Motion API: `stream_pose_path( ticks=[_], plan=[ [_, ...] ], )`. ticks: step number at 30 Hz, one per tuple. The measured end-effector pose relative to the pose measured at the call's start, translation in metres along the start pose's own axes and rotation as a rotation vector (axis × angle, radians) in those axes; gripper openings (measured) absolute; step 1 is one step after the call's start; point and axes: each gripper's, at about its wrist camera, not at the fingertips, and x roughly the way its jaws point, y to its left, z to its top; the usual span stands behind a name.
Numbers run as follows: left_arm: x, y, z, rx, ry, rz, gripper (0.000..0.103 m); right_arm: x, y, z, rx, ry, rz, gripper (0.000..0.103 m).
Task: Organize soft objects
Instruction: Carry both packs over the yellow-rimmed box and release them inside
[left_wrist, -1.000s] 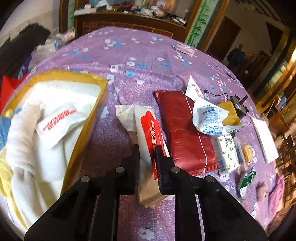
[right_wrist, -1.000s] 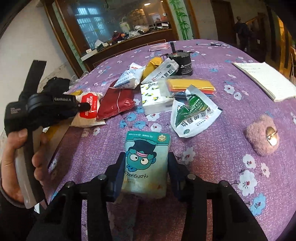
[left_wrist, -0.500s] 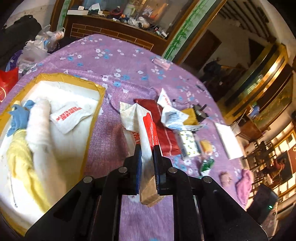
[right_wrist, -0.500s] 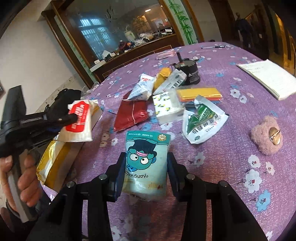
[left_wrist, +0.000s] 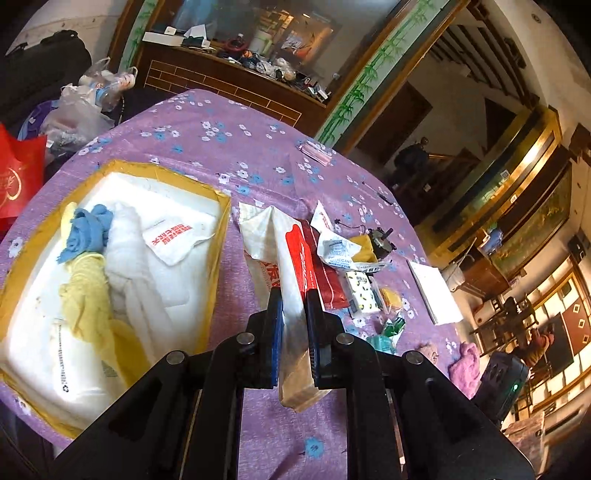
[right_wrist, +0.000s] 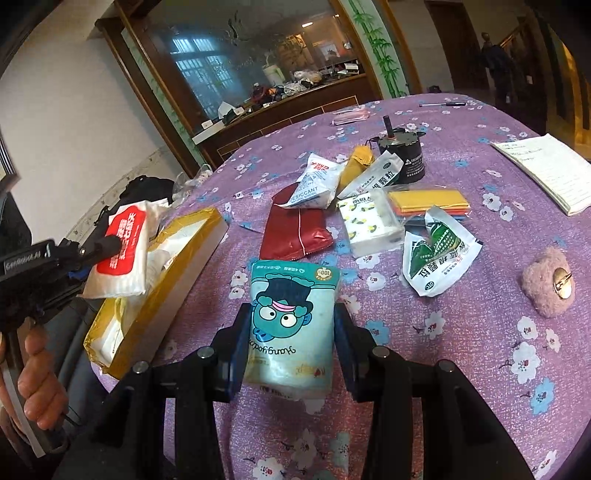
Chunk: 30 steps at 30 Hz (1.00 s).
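My left gripper (left_wrist: 293, 306) is shut on a white tissue pack with a red label (left_wrist: 291, 258) and holds it in the air, right of the yellow-rimmed box (left_wrist: 218, 236). The box holds white, yellow and blue cloths (left_wrist: 92, 266) and another tissue pack. In the right wrist view the left gripper (right_wrist: 107, 245) holds that pack (right_wrist: 123, 247) above the box (right_wrist: 177, 266). My right gripper (right_wrist: 291, 325) is shut on a teal cartoon tissue pack (right_wrist: 291, 321), held above the purple tablecloth (right_wrist: 480, 332).
On the table lie a dark red pouch (right_wrist: 295, 229), a desiccant bag (right_wrist: 314, 184), a lemon-print tissue pack (right_wrist: 369, 221), coloured cloths in a sleeve (right_wrist: 428, 201), a green sachet (right_wrist: 436, 254), a pink plush pin (right_wrist: 546, 282), a black motor (right_wrist: 402, 155) and a notepad (right_wrist: 546, 170).
My left gripper has lifted the red-label tissue pack off the table and carried it up and left, over the box edge. My right gripper has kept hold of the teal pack.
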Motion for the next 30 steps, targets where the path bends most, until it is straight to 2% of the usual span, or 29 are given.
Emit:
stream_pose_path(
  ticks=[7, 15, 19, 21, 23, 27, 30],
  plan=[
    [-0.005, 0.01, 0.004, -0.017, 0.005, -0.003, 0.011, 0.003, 0.003, 0.002, 0.016, 0.006, 0.035, 0.042],
    [-0.032, 0.05, 0.021, -0.062, -0.049, 0.05, 0.011, 0.026, 0.058, 0.021, -0.082, 0.029, 0.164, 0.042],
    [-0.039, 0.082, 0.043, -0.095, -0.093, 0.094, 0.011, 0.062, 0.098, 0.042, -0.126, 0.074, 0.251, 0.042],
    [-0.036, 0.099, 0.053, -0.121, -0.09, 0.107, 0.011, 0.083, 0.122, 0.053, -0.158, 0.093, 0.279, 0.042],
    [-0.026, 0.117, 0.066, -0.145, -0.071, 0.127, 0.011, 0.11, 0.146, 0.065, -0.174, 0.108, 0.288, 0.042],
    [-0.008, 0.137, 0.085, -0.131, -0.062, 0.168, 0.011, 0.15, 0.171, 0.075, -0.174, 0.14, 0.303, 0.042],
    [0.007, 0.15, 0.091, -0.108, -0.043, 0.26, 0.011, 0.165, 0.177, 0.073, -0.184, 0.143, 0.301, 0.042]
  ],
)
